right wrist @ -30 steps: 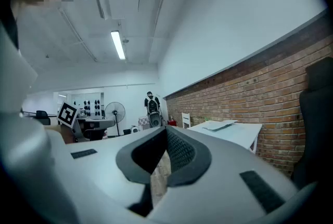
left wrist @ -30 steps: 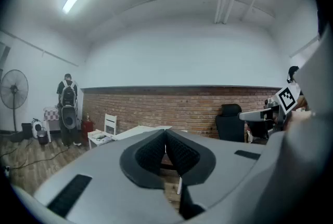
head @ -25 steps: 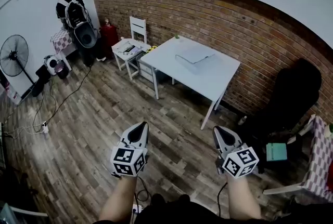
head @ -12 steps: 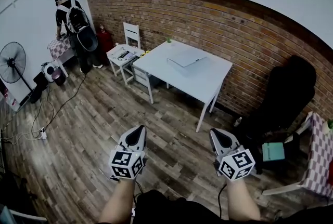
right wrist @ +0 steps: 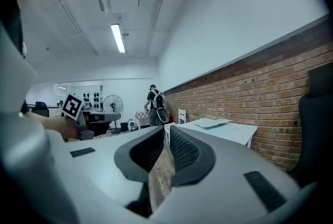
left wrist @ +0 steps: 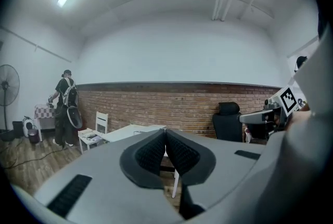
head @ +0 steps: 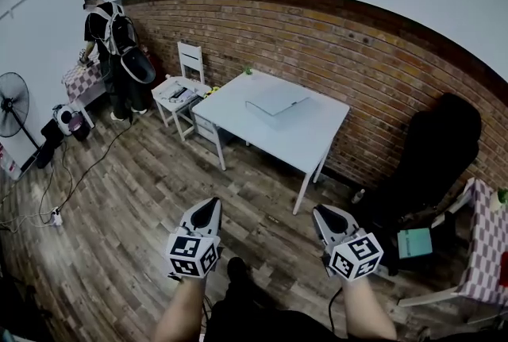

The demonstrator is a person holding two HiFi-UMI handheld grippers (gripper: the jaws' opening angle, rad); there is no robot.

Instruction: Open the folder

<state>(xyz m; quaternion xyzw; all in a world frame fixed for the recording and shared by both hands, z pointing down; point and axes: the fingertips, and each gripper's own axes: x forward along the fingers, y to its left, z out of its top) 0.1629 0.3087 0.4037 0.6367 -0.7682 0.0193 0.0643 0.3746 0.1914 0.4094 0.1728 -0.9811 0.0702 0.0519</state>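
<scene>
While both grippers hung low over the floor at 6 o'clock in the head view, the left gripper was closed and empty. The right gripper stood slightly parted, its jaws having just been opening with nothing between them. The folder lay flat on the table at 12 o'clock, well apart from both.

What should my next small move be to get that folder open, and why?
Probably step toward the white table: the folder lies on it, far beyond both grippers. The left gripper is shut; the right gripper has empty fingers that have just been opening.
</scene>
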